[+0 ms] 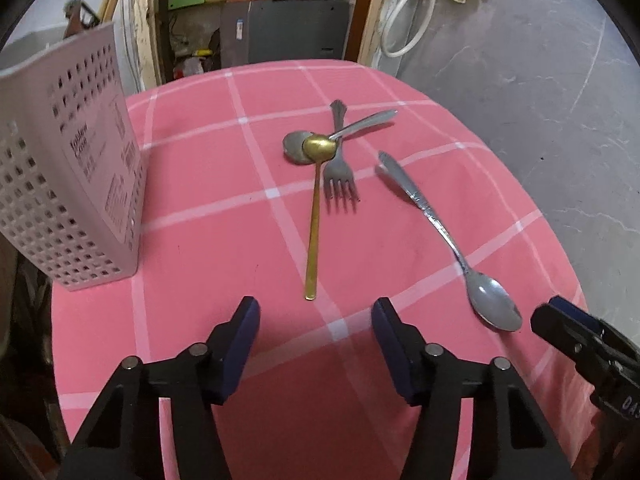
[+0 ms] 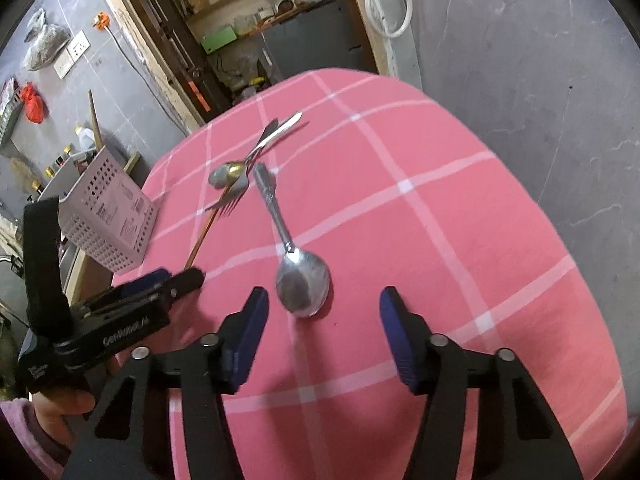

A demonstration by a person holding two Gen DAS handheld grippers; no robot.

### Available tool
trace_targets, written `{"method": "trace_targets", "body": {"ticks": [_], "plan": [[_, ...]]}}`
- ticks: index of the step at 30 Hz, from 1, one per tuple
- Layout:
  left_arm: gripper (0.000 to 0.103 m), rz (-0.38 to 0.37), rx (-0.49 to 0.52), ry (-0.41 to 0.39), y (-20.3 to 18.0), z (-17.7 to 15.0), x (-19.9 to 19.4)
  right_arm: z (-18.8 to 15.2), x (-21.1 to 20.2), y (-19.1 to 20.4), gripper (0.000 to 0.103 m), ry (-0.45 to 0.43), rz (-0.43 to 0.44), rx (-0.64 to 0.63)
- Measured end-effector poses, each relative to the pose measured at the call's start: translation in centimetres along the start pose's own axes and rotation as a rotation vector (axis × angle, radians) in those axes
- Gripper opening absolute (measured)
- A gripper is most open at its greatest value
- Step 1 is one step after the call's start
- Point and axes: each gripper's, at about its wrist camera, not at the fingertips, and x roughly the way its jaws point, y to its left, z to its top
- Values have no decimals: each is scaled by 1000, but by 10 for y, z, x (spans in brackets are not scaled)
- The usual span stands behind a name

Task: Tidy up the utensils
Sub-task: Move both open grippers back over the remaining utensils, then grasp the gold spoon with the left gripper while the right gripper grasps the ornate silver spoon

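Several utensils lie on the pink checked tablecloth [image 1: 208, 208]. A gold spoon [image 1: 314, 220] points its handle at my left gripper [image 1: 316, 312], which is open and empty just short of the handle's end. The gold bowl rests on a small silver spoon [image 1: 294, 146] and beside a fork [image 1: 339, 168]. A large silver spoon [image 2: 302, 280] has its bowl in front of my right gripper [image 2: 324, 304], between the open fingertips and nearer the left one, untouched. The white perforated utensil holder [image 1: 80, 184] stands upright at the left.
The round table's edge curves close on the right, with grey floor [image 1: 540, 100] beyond. My two grippers sit side by side, and the right gripper [image 1: 560, 316] shows at the left wrist view's right edge. A doorway with shelves [image 2: 240, 8] lies behind the table.
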Motion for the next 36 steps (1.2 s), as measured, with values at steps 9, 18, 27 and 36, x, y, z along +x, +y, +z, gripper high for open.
{"method": "trace_targets", "body": {"ticks": [9, 18, 27, 36], "plan": [[52, 7, 23, -5, -6, 10, 5, -5, 18, 2, 29, 81, 50, 52], [35, 8, 67, 1, -17, 16, 9, -3, 30, -1, 16, 90, 103, 157], [22, -20, 49, 10, -18, 17, 11, 6, 36, -3, 2, 45, 112, 233], [15, -71, -40, 34, -8, 20, 12, 32, 35, -24, 2, -38, 57, 255]]}}
